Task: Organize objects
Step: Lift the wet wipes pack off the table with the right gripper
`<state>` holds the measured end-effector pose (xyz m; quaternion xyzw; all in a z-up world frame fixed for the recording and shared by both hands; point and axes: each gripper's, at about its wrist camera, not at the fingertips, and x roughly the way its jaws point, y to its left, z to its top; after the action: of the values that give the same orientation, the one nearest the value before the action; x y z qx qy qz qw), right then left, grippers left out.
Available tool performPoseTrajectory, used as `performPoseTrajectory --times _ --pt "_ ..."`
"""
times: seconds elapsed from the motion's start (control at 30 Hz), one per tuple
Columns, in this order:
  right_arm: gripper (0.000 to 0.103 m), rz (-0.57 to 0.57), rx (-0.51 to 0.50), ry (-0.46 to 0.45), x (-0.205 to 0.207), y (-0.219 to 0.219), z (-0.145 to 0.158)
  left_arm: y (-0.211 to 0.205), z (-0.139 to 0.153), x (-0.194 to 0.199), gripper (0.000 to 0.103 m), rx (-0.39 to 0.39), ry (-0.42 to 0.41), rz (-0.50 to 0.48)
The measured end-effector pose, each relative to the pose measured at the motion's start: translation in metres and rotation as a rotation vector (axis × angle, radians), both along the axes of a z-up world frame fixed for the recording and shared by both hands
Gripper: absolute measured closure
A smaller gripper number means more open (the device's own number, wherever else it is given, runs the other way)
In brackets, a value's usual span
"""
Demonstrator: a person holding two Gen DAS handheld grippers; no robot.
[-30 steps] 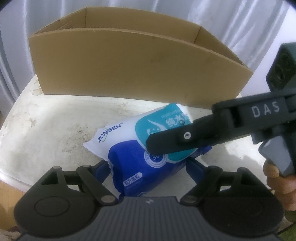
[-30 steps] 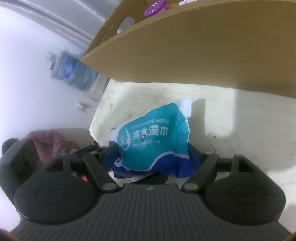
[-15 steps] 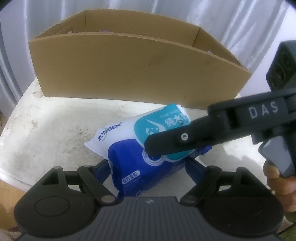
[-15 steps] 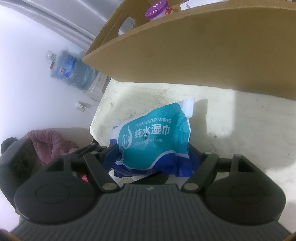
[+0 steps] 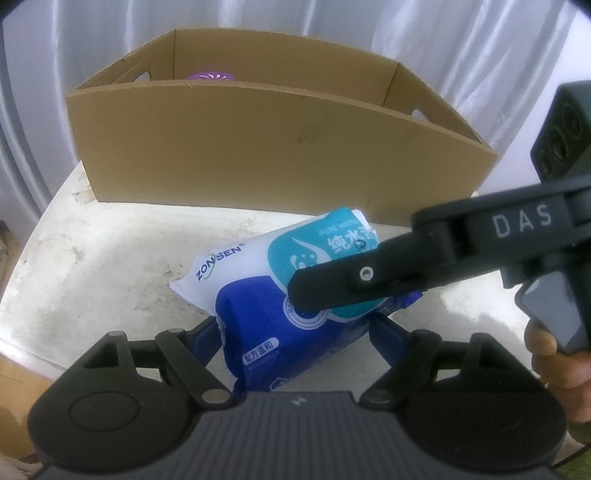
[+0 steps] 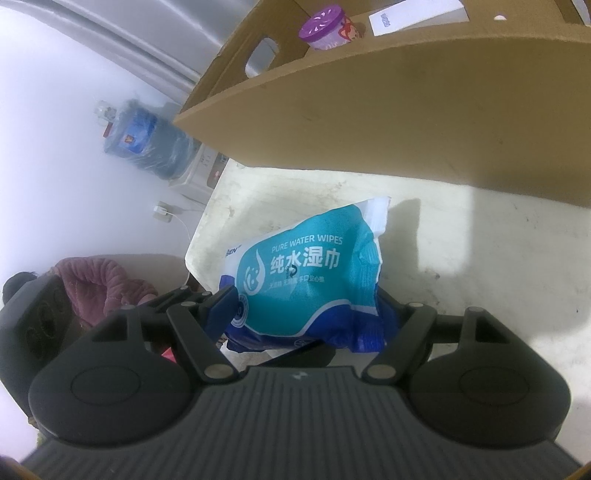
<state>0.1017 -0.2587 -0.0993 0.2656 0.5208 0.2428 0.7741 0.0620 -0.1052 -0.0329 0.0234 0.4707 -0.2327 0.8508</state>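
Observation:
A blue, teal and white pack of wet wipes (image 5: 258, 291) is held above the white table (image 5: 92, 266), in front of an open cardboard box (image 5: 266, 155). My left gripper (image 5: 291, 328) is shut on the pack's near end. My right gripper (image 6: 306, 306) is shut on the pack (image 6: 306, 273) from the right side; it shows in the left wrist view as a black arm (image 5: 406, 266) marked DAS. The box (image 6: 424, 110) stands just beyond the pack.
A purple-lidded round container (image 6: 328, 27) and a white card (image 6: 417, 14) lie inside the box. A water jug on a dispenser (image 6: 144, 144) stands off the table's left edge. Grey curtains (image 5: 295, 33) hang behind the box.
Both grippers have risen with the pack still held; the views now look over the box's front wall, so the purple container inside shows.

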Motion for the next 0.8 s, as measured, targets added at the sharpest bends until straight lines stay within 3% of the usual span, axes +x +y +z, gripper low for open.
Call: performPoseTrajectory --times 0.4,0.43,0.6,0.63,0.67,0.8 --pt "0.027 0.005 -0.003 -0.088 -0.012 0.0 0.036 0.0 0.021 0.002 0.018 0.014 -0.096 0.017" --pt "0.027 0.005 0.0 -0.101 -0.013 0.0 0.041 0.012 0.031 0.002 0.018 0.015 -0.11 0.018" --pt "0.027 0.004 0.008 -0.187 -0.016 0.003 0.073 -0.007 0.068 0.019 0.018 0.03 -0.194 0.027" --pt "0.027 0.0 0.01 -0.203 -0.015 0.004 0.08 -0.012 0.084 -0.014 0.018 0.034 -0.211 0.026" --pt "0.027 -0.002 0.011 -0.22 -0.014 0.004 0.087 -0.014 0.101 -0.024 0.018 0.037 -0.225 0.023" --pt "0.027 -0.011 0.014 -0.292 -0.002 0.005 0.116 -0.004 0.129 -0.031 0.018 0.053 -0.293 0.004"
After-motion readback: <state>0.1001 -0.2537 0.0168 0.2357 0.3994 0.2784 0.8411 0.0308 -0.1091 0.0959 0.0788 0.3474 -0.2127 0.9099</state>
